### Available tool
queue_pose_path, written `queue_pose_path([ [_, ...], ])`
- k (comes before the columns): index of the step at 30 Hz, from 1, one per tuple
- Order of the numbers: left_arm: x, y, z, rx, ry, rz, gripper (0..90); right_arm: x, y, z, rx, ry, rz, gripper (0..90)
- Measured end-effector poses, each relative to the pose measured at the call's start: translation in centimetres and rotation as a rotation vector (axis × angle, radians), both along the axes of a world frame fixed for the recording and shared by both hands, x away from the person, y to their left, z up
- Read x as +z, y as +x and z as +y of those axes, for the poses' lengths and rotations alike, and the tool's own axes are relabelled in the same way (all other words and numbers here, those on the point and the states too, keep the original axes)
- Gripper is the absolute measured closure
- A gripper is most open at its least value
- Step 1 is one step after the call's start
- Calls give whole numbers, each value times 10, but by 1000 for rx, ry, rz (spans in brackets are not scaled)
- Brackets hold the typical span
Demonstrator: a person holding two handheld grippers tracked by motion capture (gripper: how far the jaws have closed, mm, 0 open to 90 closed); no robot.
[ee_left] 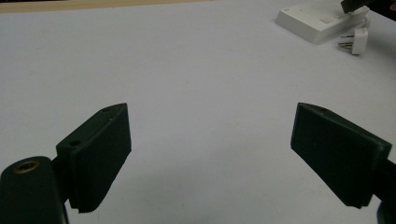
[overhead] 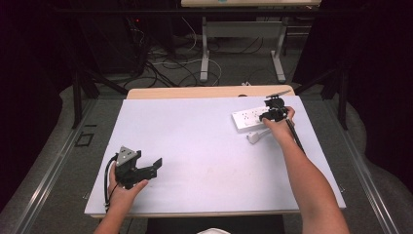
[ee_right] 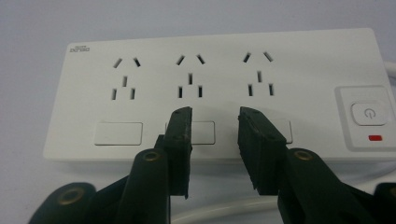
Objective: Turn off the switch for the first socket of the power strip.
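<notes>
- The white power strip [overhead: 249,120] lies at the upper right of the high view, on the pale table [overhead: 195,146], with a white plug [overhead: 253,137] just below it.
- The right gripper [overhead: 271,114] hovers over the strip's right end; in its own view the jaws stand a little apart over the strip's front edge, with nothing between them.
- The left gripper [overhead: 155,165] sits at the lower left, well apart from the strip, jaws spread wide and empty.
</notes>
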State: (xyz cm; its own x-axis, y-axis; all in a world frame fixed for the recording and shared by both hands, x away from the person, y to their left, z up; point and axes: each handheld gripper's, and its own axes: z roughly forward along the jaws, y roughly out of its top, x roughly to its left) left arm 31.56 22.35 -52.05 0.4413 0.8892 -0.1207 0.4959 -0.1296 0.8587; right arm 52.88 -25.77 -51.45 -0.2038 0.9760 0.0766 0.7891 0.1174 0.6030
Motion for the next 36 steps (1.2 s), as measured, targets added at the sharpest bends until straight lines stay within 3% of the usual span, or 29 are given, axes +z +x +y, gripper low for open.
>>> queue_pose_path([
  [9,0,0,0,0,1,-2,120,4,-6,8,41,40,-15,555],
  [17,0,0,0,0,3,0,120,7,-12,17,83,38,-36,447],
  [26,-1,0,-1,-2,5,2,121,8,-18,27,122,83,-32,314],
  [31,0,0,0,-3,7,6,121,12,-25,34,150,76,-25,287],
  [36,-1,0,-1,-1,8,3,122,16,-35,38,178,102,-62,260],
])
